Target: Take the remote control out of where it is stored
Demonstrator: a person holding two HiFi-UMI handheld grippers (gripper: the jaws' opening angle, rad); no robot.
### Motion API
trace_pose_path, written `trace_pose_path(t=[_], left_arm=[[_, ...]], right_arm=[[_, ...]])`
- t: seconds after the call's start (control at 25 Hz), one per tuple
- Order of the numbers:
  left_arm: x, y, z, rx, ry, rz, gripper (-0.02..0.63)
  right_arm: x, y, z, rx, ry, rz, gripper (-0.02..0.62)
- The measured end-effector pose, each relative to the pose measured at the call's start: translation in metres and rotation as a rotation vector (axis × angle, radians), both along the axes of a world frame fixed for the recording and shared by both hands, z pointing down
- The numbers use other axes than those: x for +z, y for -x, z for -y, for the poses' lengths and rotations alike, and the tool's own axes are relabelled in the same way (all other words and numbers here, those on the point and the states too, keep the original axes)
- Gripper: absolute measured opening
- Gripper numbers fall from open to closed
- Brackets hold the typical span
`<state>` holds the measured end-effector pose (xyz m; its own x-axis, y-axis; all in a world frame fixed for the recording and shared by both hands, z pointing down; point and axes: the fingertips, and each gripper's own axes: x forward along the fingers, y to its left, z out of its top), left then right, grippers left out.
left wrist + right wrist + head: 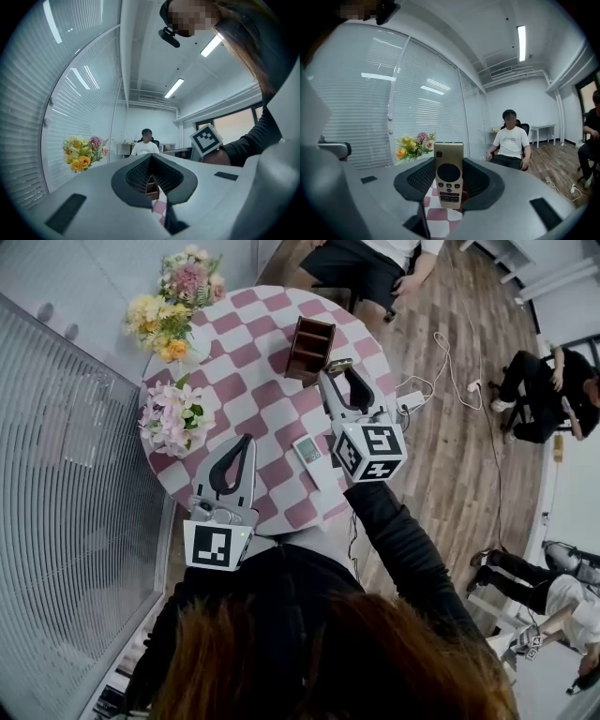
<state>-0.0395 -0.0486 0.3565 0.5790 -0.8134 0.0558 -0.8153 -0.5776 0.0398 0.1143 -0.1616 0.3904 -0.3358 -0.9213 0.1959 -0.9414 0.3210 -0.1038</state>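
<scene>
A gold remote control (449,176) stands upright between the jaws of my right gripper (450,185), which is shut on its lower part. In the head view this right gripper (338,373) holds the remote (339,364) just right of a brown wooden holder box (309,348) on the round checkered table (262,381); the remote is outside the box. My left gripper (246,442) hovers over the table's near edge, its jaws shut with nothing between them. Past the left gripper (151,158), the brown box (152,190) shows.
Two flower bunches stand on the table's left side, one yellow and pink (173,301), one pale pink (176,418). A small white remote (307,448) lies near the front. A seated person (375,268) is behind the table. A power strip with cable (411,399) lies on the floor at right.
</scene>
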Motion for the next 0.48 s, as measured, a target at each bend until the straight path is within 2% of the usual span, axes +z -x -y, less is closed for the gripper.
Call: trace_pose_path(t=[0.48], left_arm=[[0.005, -0.012, -0.002, 0.017, -0.005, 0.002, 0.009]], right_arm=[[0.001, -0.013, -0.075, 0.019, 0.024, -0.040, 0.187]])
